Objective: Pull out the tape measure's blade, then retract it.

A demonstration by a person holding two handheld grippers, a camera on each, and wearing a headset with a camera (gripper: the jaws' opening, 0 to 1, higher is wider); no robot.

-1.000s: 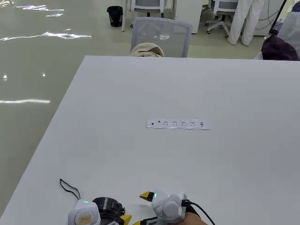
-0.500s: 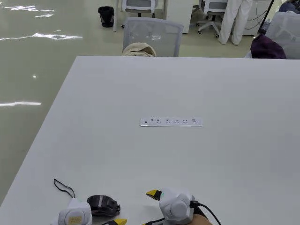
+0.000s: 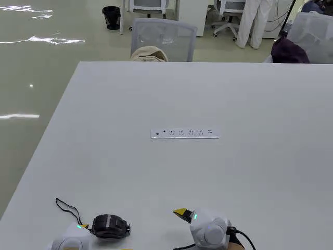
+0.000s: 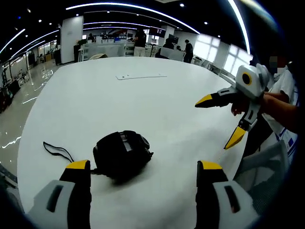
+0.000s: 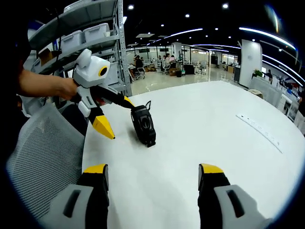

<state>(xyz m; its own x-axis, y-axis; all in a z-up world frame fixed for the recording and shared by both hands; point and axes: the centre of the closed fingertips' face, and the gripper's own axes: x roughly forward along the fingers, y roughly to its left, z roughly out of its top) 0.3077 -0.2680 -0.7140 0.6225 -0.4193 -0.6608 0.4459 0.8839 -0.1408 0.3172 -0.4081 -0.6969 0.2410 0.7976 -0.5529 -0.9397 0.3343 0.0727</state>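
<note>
The left gripper (image 5: pixel 117 117) has backed off the tape measure (image 3: pixel 110 225), and the right gripper (image 4: pixel 215 123) has swung further out to the side. Now the black tape measure lies free on the white table (image 3: pixel 208 94), near the front edge, its black wrist loop (image 3: pixel 66 207) trailing off to the left. The left gripper's 2 jaws gape wide, holding nothing, with 1 yellow tip just beside the case. The right gripper, well apart from it, is spread wide too, and empty. A power strip (image 3: pixel 184 134) sits mid-table.
</note>
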